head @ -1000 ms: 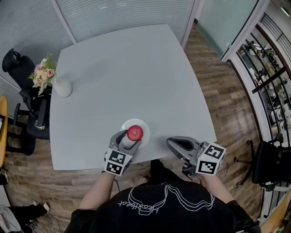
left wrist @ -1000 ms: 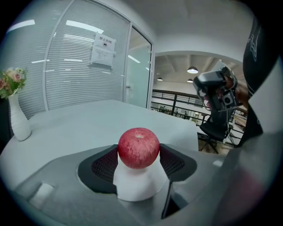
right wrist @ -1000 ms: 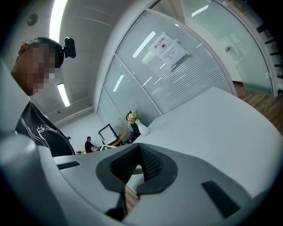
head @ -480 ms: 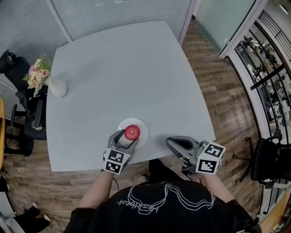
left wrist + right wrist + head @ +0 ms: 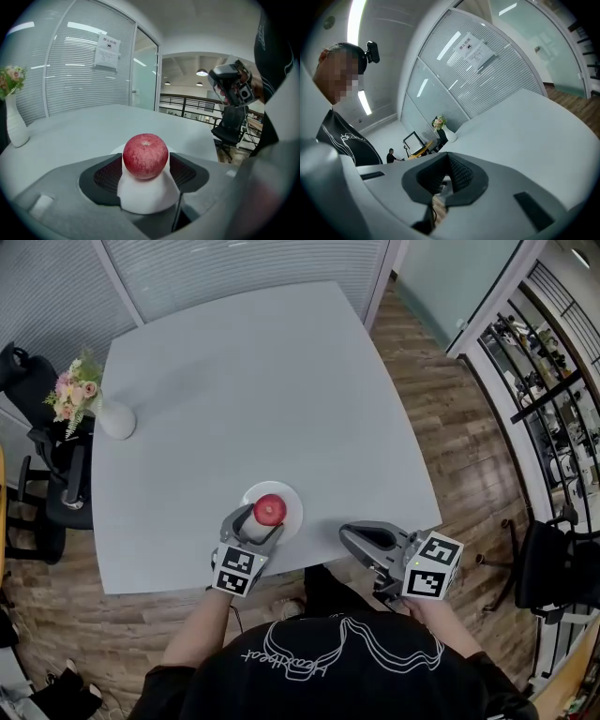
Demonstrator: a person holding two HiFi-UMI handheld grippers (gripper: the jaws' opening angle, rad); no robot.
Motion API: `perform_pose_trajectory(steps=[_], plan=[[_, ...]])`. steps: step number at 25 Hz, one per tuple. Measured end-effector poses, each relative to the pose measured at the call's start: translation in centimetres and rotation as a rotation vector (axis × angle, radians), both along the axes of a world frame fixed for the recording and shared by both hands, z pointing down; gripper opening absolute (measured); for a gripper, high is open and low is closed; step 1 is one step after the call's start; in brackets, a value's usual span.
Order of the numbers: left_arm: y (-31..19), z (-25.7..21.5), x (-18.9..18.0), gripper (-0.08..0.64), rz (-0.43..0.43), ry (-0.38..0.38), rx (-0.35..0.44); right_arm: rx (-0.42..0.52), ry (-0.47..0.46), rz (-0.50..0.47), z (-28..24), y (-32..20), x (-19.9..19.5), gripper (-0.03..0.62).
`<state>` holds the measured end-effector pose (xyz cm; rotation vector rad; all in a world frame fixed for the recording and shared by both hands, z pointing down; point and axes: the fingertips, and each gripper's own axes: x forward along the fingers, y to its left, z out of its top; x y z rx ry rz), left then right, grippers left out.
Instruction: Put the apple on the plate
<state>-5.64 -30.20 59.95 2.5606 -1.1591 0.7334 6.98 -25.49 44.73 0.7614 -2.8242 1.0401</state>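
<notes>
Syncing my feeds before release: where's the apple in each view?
Head view: apple low centre, over the plate, at the left tool's tip.
Left gripper view: dead centre, between the jaws.
Right gripper view: not in it.
Shared landmark: the flower vase, in all three.

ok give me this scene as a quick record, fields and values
apple: red, between the pads of the left gripper, over the plate
plate: white, near the front edge of the table
left gripper: shut on apple
right gripper: shut, empty, by the table's near edge
also on table: vase of flowers, far left corner
unclear: whether the apple rests on the plate
</notes>
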Motion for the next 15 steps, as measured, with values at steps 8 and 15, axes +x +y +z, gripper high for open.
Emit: perform_pose_trajectory(steps=[8,15], plan=[[0.9,-1.8,-0.5,0.324,-0.034,0.041,-0.009,0.093,-0.042,-0.018,-2.4,1.7,-0.8,0.009],[3.0,-6.6,-1.7,0.324,-0.060,0.134,-0.012,0.177,-0.048,0.001,-4.6,3.1,-1.5,0.009]])
